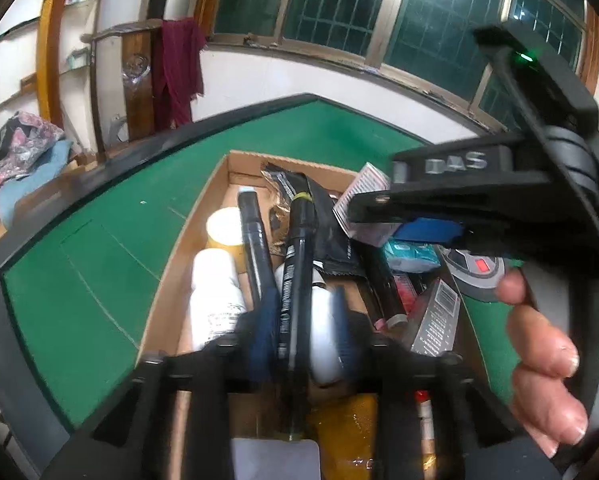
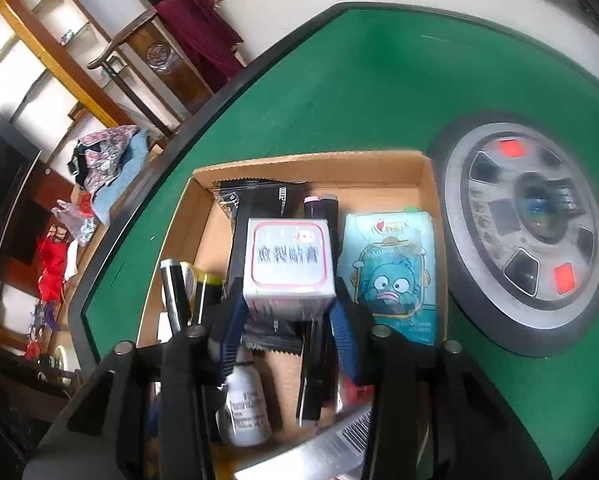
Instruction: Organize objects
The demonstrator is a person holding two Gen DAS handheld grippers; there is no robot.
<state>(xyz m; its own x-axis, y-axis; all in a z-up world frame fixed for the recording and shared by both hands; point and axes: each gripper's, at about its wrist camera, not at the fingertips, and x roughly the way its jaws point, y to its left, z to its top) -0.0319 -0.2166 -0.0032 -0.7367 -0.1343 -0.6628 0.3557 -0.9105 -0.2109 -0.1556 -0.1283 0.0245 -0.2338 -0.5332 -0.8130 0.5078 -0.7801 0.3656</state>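
Across the room's middle stands a green felt table with a dark raised rim, and set into its centre is a round grey console with red and black buttons. Just beside that console, on the felt, sits an open cardboard box, already crowded.

Inside it, a black foil packet lies toward the far wall. A pale blue tissue pack printed with a cartoon face rests against the side wall nearest the console. A white bottle lies along the opposite side, and a silver carton with a barcode lies at the near end.

A small white carton with a pink-bordered label sits on top of the foil packet. The right gripper is lowered over it with a blue pad at each lower corner. Its fingers are moderately spread, seemingly just clear of the carton's sides and not squeezing it. A person's hand wraps that tool's handle.

A black marker with a yellow band near its far end lies lengthwise in the box, across the other things. The left gripper straddles it with fingers part-way apart, leaving a gap on either side of the barrel. A second dark pen lies just beside it, toward the bottle.
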